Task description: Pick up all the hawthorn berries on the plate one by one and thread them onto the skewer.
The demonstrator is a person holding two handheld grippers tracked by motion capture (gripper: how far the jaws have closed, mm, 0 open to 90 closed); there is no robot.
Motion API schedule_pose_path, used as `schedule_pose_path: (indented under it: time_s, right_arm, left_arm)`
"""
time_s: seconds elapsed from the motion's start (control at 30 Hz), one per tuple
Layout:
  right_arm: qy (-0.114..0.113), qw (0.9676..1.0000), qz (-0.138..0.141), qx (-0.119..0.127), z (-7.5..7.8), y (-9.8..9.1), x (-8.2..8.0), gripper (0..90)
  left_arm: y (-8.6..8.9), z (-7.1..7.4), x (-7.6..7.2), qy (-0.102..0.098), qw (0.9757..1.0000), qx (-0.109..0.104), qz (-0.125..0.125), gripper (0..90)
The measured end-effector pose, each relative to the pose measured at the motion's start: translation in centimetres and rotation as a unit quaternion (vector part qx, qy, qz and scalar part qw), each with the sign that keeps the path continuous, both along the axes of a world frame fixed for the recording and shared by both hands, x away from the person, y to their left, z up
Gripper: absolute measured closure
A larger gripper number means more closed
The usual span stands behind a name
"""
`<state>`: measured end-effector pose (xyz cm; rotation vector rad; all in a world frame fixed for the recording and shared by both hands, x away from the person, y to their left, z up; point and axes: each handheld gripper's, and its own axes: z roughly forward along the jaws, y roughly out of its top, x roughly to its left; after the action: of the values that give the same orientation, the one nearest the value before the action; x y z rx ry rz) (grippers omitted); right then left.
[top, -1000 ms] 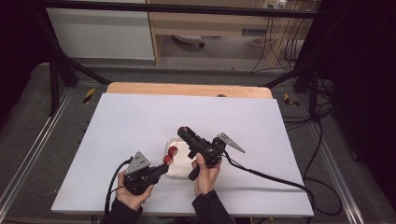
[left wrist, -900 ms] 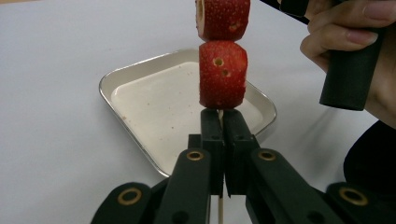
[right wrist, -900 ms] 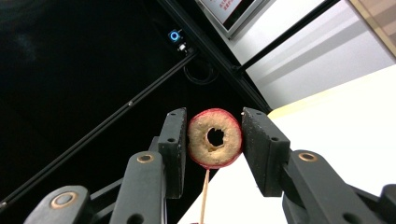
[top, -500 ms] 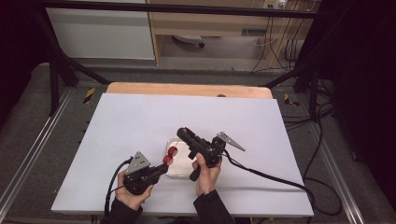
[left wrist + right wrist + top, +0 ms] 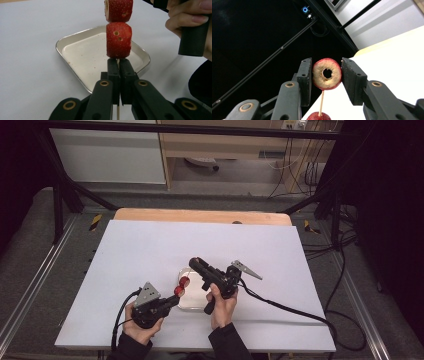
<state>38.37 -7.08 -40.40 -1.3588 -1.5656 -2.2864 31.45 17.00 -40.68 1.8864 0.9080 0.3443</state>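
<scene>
Over tray: left tongs clamp skewer; right tongs grip hawthorn slice.

Both grippers are matte black. The left gripper has squared fingers with brass-ringed pivots just behind them — a grey three-cornered plate tops its body. A black cable trails the right gripper — dark sleeves cover both wrists.
</scene>
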Motion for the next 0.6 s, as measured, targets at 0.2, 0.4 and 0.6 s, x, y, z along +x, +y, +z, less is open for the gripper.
schedule_pose_path:
  time_s: [0.2,0.4,0.6]
  right_arm:
    - [-0.004,0.9997,0.016,-0.015,-0.11,-0.03,0.03,62.3]
    - [-0.007,0.9993,0.022,-0.031,0.26,-0.29,0.07,62.3]
    - [-0.019,0.9982,0.022,-0.052,0.17,-0.27,-0.08,62.4]
  left_arm:
    - [0.0,-0.11,0.05,0.005,1.0,-0.001,0.0,88.1]
    - [-0.02,-0.08,-0.25,-0.003,0.9999,-0.012,0.001,88.2]
    - [-0.6,-0.41,-0.58,0.016,0.9996,-0.024,0.001,88.2]
